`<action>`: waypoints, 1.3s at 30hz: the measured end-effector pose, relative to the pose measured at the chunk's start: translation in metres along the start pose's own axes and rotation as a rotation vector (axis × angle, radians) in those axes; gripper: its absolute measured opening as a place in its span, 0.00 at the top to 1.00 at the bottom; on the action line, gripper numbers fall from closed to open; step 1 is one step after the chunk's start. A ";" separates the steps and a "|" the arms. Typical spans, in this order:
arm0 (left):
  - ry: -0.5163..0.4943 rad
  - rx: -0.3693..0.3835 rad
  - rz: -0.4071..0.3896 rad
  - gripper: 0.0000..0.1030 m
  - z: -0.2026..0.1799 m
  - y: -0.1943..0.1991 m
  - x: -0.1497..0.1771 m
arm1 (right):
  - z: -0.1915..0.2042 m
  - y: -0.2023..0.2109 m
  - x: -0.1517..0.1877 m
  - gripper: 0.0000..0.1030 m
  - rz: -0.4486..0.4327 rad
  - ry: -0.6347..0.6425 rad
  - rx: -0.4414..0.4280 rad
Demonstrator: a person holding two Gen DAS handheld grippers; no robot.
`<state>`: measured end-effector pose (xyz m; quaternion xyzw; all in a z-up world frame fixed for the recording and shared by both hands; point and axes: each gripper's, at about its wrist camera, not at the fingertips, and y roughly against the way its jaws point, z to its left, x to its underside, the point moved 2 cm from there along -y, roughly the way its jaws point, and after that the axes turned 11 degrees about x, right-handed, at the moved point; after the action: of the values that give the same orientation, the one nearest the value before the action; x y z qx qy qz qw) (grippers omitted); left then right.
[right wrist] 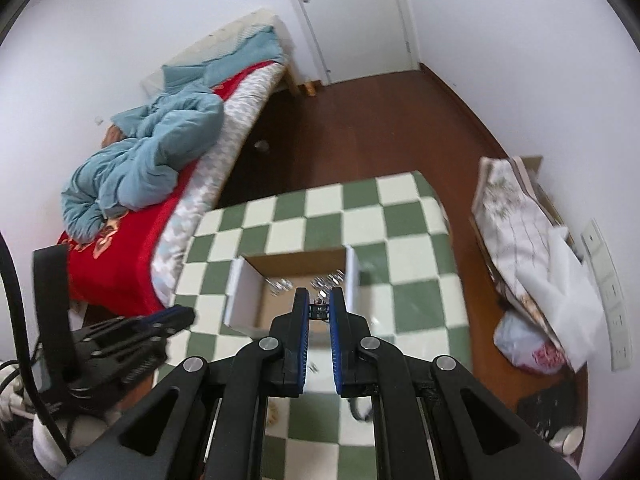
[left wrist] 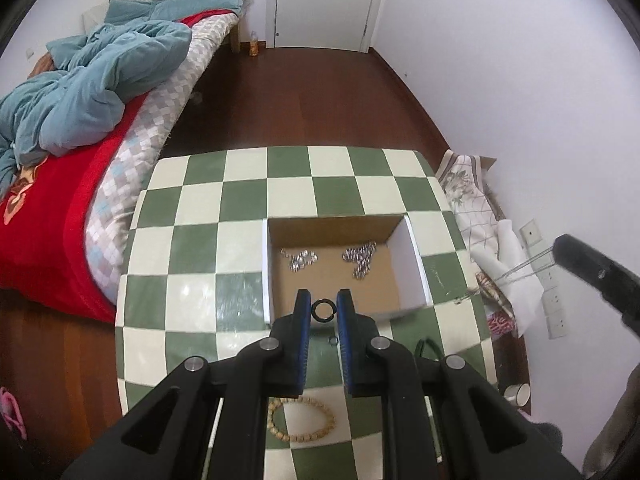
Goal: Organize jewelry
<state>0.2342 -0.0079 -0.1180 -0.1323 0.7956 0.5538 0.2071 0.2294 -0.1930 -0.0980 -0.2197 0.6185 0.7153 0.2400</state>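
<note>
An open cardboard box (left wrist: 416, 268) sits on the green-and-white checkered table (left wrist: 192, 240) and holds two silver chains (left wrist: 298, 258) (left wrist: 360, 258). My left gripper (left wrist: 323, 309) is shut on a black ring (left wrist: 323, 310) just above the box's near edge. A beaded bracelet (left wrist: 302, 420) lies on the table under it. In the right wrist view my right gripper (right wrist: 319, 310) is shut on a small dark jewelry piece (right wrist: 319, 311) over the box (right wrist: 240, 292). The left gripper (right wrist: 168, 320) shows at the left.
A bed (left wrist: 60, 184) with a red cover and blue blanket stands left of the table. Bags and cloth (left wrist: 480, 216) lie by the right wall. A small dark ring (left wrist: 333, 340) lies on the table. The right gripper's body (left wrist: 600, 276) reaches in at the right.
</note>
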 end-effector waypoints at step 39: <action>0.074 -0.281 0.073 0.01 0.064 -0.067 -0.019 | 0.020 -0.162 0.034 0.01 0.351 0.155 0.323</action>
<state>0.2921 0.0285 -0.1837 -0.1516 0.7215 0.6616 0.1368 0.3019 -0.1512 -0.2420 -0.1218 0.7702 0.6187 0.0959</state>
